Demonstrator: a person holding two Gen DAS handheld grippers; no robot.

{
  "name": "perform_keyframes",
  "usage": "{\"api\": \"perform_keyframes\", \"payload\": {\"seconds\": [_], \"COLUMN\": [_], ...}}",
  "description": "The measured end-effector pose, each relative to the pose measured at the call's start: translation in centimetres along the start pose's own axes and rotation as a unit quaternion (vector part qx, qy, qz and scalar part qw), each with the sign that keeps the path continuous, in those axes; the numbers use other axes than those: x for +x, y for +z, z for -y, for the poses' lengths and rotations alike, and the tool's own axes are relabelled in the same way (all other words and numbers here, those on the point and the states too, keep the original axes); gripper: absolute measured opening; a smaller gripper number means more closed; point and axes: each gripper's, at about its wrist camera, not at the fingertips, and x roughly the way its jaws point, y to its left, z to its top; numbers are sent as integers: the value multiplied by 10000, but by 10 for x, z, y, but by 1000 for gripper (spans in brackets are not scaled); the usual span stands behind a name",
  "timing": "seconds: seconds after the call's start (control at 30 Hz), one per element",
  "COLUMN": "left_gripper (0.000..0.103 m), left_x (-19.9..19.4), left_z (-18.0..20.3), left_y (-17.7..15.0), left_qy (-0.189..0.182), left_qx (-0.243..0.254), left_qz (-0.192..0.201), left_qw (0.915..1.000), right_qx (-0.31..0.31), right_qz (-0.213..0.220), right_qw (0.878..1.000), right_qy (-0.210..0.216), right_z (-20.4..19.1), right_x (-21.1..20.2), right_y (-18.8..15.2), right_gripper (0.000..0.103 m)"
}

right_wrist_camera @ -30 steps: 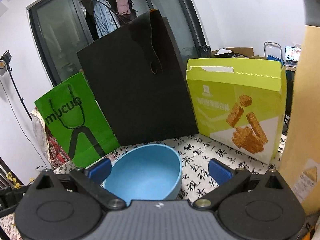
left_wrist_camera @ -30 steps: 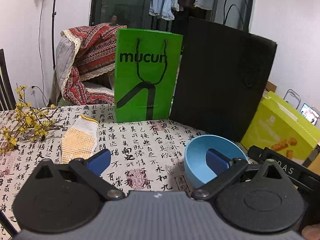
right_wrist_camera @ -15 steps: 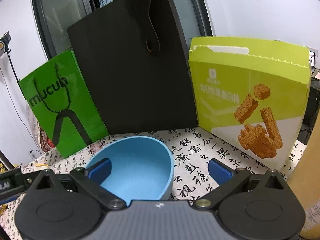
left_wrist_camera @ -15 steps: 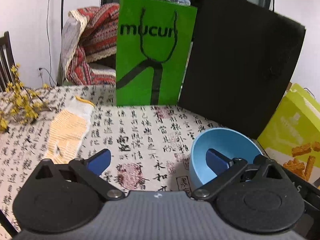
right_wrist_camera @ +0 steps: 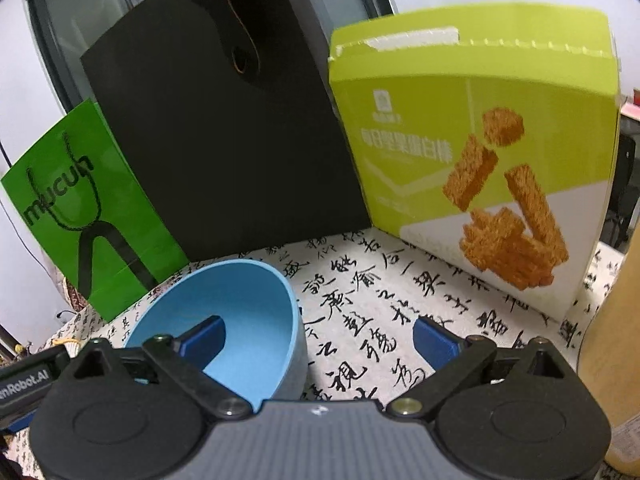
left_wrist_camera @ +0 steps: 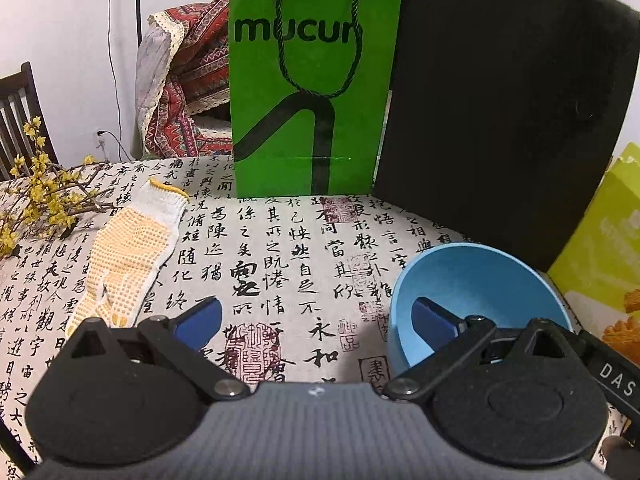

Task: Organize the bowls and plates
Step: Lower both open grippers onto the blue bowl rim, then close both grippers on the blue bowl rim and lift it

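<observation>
A light blue bowl [left_wrist_camera: 480,280] stands upright on the calligraphy-print tablecloth [left_wrist_camera: 280,248], in front of the black bag. My left gripper [left_wrist_camera: 316,322] is open, its right finger reaching over the bowl's left rim into the hollow. My right gripper [right_wrist_camera: 318,336] comes from the other side, with its left finger inside the bowl [right_wrist_camera: 224,292] and its right finger over the cloth. Its jaws are closing with the bowl's right wall between them, and the pads are not pressing on it. No plates are in view.
A green paper bag [left_wrist_camera: 312,92], a black bag [left_wrist_camera: 500,112] and a yellow-green snack box [right_wrist_camera: 472,160] stand along the back. A dotted work glove [left_wrist_camera: 128,252] and yellow flower twigs [left_wrist_camera: 40,200] lie at the left. A tan object [right_wrist_camera: 616,320] stands at the right edge.
Both grippers have come lower and closer to the bowl, which now looms larger in each view. The bowl itself has stayed in place.
</observation>
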Motion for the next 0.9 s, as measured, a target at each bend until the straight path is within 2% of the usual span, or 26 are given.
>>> {"api": "perform_keyframes", "payload": {"seconds": [0.27,0.33,0.4,0.43,0.57,0.7,0.8,0.9], "left_gripper": [102,100,98,97,84,78,75,68], "left_x": [8,9,9,10,13,14,14,15], "left_z": [8,12,15,16,22,25,26,29], "left_y": [-2,-3,-4,-5,-7,-8,-8,-9], "left_qy": [164,182,193,196,199,259,225,193], "left_qx": [97,143,184,205,264,335,324,339], "left_qz": [44,45,48,46,1,-12,-41,-61], "left_qw": [9998,9997,9996,9996,9995,9991,9992,9992], "right_qx": [45,45,57,64,61,36,7,8], "right_qz": [3,-7,-29,-41,-106,-168,-208,-242], "right_qw": [10000,10000,10000,10000,9999,9998,9997,9996], "right_qy": [13,13,2,2,49,96,130,146], "right_z": [2,2,2,1,0,-3,-5,-6], "right_x": [5,6,8,8,11,15,17,17], "right_y": [-4,-5,-5,-6,-7,-9,-11,-12], "right_gripper": [92,87,74,72,59,56,45,41]}}
